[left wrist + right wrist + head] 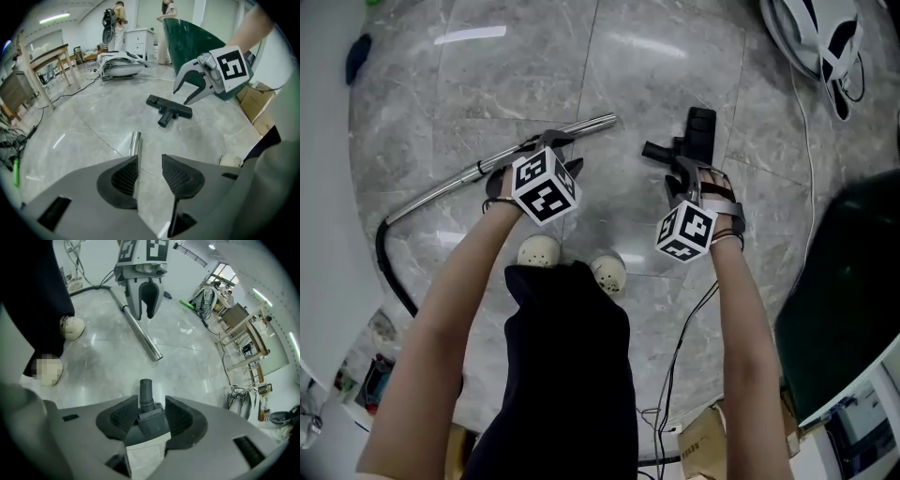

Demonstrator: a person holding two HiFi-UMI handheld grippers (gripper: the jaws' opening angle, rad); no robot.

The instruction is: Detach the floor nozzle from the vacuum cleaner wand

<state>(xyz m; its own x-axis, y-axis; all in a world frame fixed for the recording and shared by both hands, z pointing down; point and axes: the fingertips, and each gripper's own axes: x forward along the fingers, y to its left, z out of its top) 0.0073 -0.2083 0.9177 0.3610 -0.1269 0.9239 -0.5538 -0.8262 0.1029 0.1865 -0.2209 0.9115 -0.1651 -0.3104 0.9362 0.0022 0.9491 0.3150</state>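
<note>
The chrome wand [441, 192] lies on the grey stone floor, its open end [135, 143] pointing at the black floor nozzle [698, 131]. A gap of bare floor separates the two. My left gripper [548, 142] hovers over the wand near that end, jaws open and pads [124, 178] touching nothing. My right gripper [680, 171] hangs above the nozzle [168, 108] with its jaws open. In the right gripper view the nozzle's neck [146, 397] shows between the pads from above. The left gripper [144, 316] stands over the wand [143, 338] there.
A black hose [389, 267] curves off the wand's far end at the left. A white and black appliance [820, 33] lies at the top right, its cable [806, 141] running down the floor. A dark green object [844, 272] stands right; my shoes [539, 251] are below the grippers.
</note>
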